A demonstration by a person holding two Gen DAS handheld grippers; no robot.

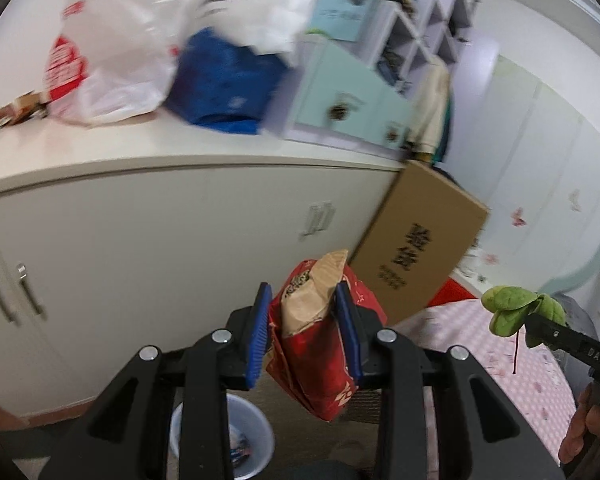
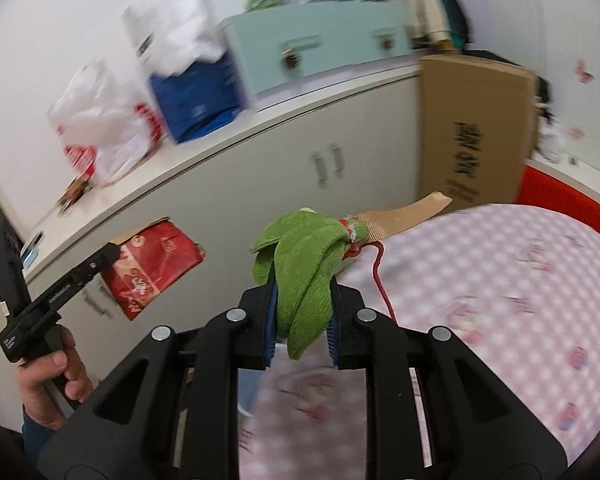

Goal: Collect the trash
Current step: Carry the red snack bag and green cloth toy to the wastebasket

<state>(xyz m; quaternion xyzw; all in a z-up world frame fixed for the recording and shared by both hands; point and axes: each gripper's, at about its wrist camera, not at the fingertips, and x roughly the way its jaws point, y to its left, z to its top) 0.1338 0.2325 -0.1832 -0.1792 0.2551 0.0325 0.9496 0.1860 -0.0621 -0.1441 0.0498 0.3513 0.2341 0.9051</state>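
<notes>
Red paper packet [image 1: 316, 340] sits clamped in left gripper [image 1: 306, 304]; right gripper [image 2: 302, 304] pinches seemingly green cloth [image 2: 304, 264].

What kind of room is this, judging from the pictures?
Probably a bedroom in a home: a bed with a pink checked cover, a long white cabinet piled with plastic bags, and a small wastebasket on the floor.

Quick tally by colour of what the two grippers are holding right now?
Red: 1, crumpled red packet in left gripper
Green: 1, green cloth piece in right gripper
Total: 2
</notes>
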